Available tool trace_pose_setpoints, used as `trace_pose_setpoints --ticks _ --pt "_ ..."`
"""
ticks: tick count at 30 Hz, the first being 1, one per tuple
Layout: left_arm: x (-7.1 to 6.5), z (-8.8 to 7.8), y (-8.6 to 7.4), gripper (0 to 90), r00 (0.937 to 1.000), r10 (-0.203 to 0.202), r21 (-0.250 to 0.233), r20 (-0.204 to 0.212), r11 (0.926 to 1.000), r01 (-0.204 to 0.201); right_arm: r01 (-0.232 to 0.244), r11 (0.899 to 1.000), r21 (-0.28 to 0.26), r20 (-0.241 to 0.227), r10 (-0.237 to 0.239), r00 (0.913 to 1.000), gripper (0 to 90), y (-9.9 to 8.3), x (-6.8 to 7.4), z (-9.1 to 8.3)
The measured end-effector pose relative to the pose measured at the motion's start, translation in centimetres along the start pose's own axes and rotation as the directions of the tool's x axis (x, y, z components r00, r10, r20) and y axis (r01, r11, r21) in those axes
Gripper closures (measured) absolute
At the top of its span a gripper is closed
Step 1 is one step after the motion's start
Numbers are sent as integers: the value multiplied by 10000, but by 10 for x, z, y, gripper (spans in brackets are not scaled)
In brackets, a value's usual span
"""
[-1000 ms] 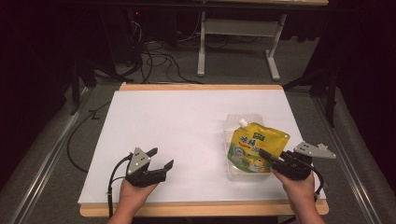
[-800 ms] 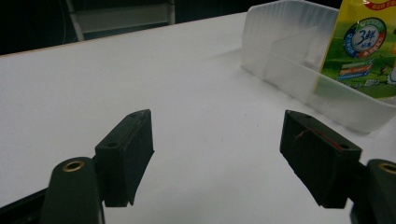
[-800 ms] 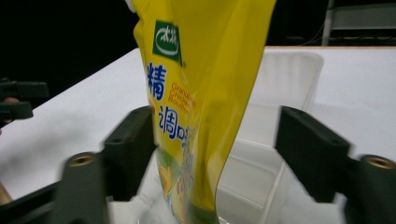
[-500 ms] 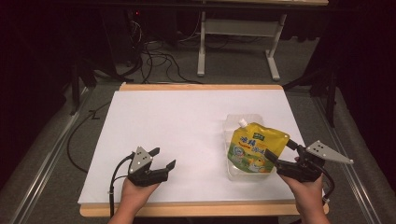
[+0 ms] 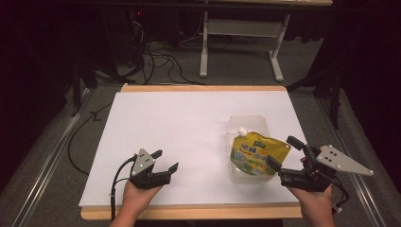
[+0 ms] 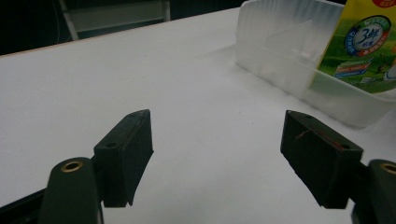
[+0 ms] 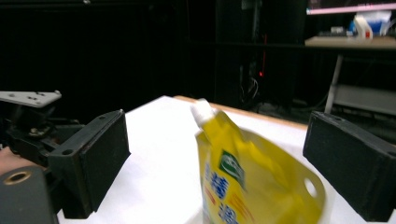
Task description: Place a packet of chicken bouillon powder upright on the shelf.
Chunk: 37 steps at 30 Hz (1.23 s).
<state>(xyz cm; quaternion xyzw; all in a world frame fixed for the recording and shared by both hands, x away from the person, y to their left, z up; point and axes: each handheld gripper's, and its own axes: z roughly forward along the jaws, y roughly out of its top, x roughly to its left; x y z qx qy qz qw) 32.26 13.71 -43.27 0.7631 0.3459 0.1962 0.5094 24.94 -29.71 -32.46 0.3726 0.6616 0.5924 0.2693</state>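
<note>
So there's one table (image 5: 189,123) with a flat white top and a light wood edge showing along the far and near sides. On it: one yellow pouch (image 5: 255,155), soft and glossy with a white screw cap on a corner spout and green print on the front. It sits upright-ish, leaning, in one clear plastic bin (image 5: 248,124) with ribbed walls and a divider inside, over by the right edge, nearer the near right corner than the far one.

Two grippers, one in each hand. The left gripper (image 5: 166,161) rests near the near edge, left of the middle, with its blocky black fingers (image 6: 125,154) spread wide and only bare table between them. The right gripper (image 5: 284,152) sits just off the bin's near right side. Its fingers have just been opening and stand spread, clear of the pouch, which pokes up between them in the right gripper view.

The pouch is blurry in that view and its print is hard to read. In the left gripper view it's cut off at the frame edge. The room behind is mostly dark.
</note>
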Motion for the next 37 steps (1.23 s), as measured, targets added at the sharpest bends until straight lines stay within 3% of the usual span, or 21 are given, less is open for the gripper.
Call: trace_pose_setpoints --ticks 6,11,15,21,22,24,27,29,32,37 --pt "0 -3 0 255 10000 -18 -4 -42 10000 18 390 9976 -580 -475 -418 9980 84 18 21 -6" --pt "-2 -2 1 255 10000 43 1 -45 10000 -43 487 9977 -480 -915 -529 9944 93 17 30 0" --pt "-4 -1 1 253 9999 120 1 -7 9999 -120 583 9983 -82 -1676 -588 9841 107 7 40 16" --pt "-10 -6 2 245 9996 124 -120 235 9999 -121 711 9911 1125 -2251 -443 9733 128 -28 52 55" --pt "-10 -6 2 245 9996 124 -120 235 9999 -121 711 9911 1125 -2251 -443 9733 128 -28 52 55" --pt "-11 -6 0 244 9992 -2 -18 412 10000 3 799 9846 1557 -2523 -385 9669 141 -42 55 66" --pt "-12 -4 1 240 9989 23 60 464 10000 -26 937 9723 2142 -2633 -349 9641 150 -58 57 78" --pt "-13 -5 1 231 9988 -22 81 498 10000 18 821 9622 2598 -2717 -87 9623 151 -68 57 88" --pt "-14 -6 1 229 9982 -131 75 581 9999 127 717 9620 2635 -2692 19 9631 151 -68 56 89" --pt "-18 -2 1 219 9966 -228 255 796 9995 208 514 9756 2136 -2685 80 9632 152 -58 52 77"
